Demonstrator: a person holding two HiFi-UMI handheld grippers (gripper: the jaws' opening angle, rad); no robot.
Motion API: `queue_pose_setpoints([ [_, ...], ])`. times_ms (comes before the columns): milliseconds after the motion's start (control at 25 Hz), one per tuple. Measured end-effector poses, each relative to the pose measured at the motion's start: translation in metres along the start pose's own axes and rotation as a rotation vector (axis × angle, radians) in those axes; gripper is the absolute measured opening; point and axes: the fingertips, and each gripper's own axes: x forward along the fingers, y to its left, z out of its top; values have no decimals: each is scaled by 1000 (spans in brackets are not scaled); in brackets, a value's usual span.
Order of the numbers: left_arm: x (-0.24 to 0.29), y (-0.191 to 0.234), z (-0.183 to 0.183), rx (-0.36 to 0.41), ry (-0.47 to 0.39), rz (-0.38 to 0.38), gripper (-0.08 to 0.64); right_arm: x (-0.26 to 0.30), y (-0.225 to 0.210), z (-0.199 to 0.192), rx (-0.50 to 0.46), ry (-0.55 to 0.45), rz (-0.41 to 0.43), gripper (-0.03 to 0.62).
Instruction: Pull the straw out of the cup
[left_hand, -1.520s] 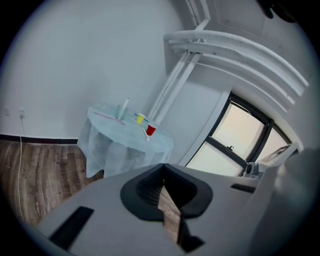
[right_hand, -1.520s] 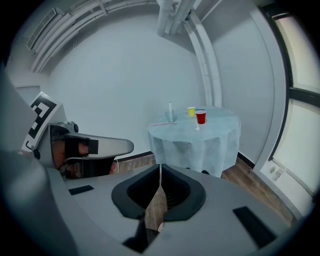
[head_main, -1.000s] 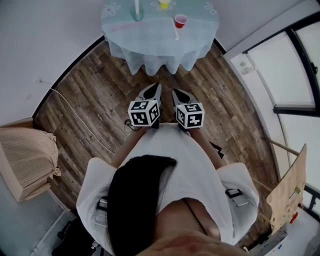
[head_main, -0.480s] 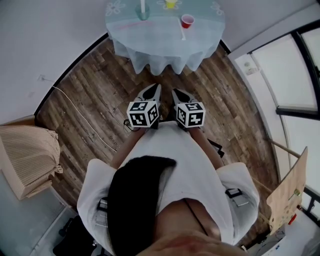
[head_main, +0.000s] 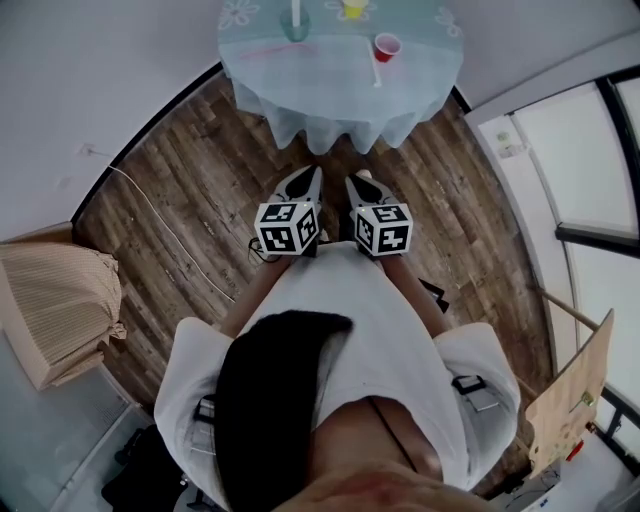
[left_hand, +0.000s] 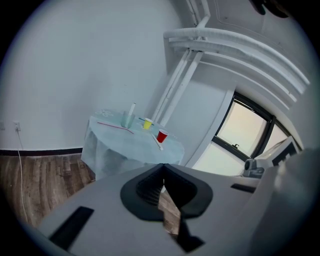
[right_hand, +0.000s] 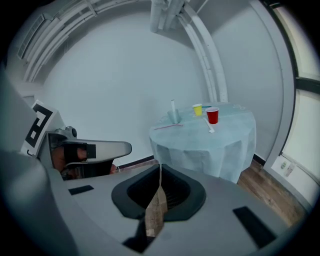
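Observation:
A clear cup (head_main: 295, 26) with a white straw (left_hand: 132, 109) standing upright in it sits at the far side of a round table (head_main: 340, 95) covered in pale blue cloth. The cup also shows in the left gripper view (left_hand: 128, 120) and the right gripper view (right_hand: 173, 116). My left gripper (head_main: 305, 186) and right gripper (head_main: 362, 190) are held side by side over the wooden floor, well short of the table. Both point toward it. Each one's jaws meet at the tips, with nothing between them, in the left gripper view (left_hand: 163, 168) and the right gripper view (right_hand: 160, 167).
On the table also stand a red cup (head_main: 387, 46) and a yellow cup (head_main: 354, 8). A white straw (head_main: 378, 75) lies by the red cup and a pink straw (head_main: 268, 50) lies at the left. A white cable (head_main: 160, 225) runs across the floor on the left.
In the head view the table has slid to the right and slightly up. Both grippers stay shut and side by side in front of the person.

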Motion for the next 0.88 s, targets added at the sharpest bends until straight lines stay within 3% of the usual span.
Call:
queue_pose_setpoints([
  [440,53,14,26,-35,19,36,10,34,-37,42,-25,20,14,35],
  [880,111,18,63,-11,27,56,9,71,-72,91,-67,32,51,35],
])
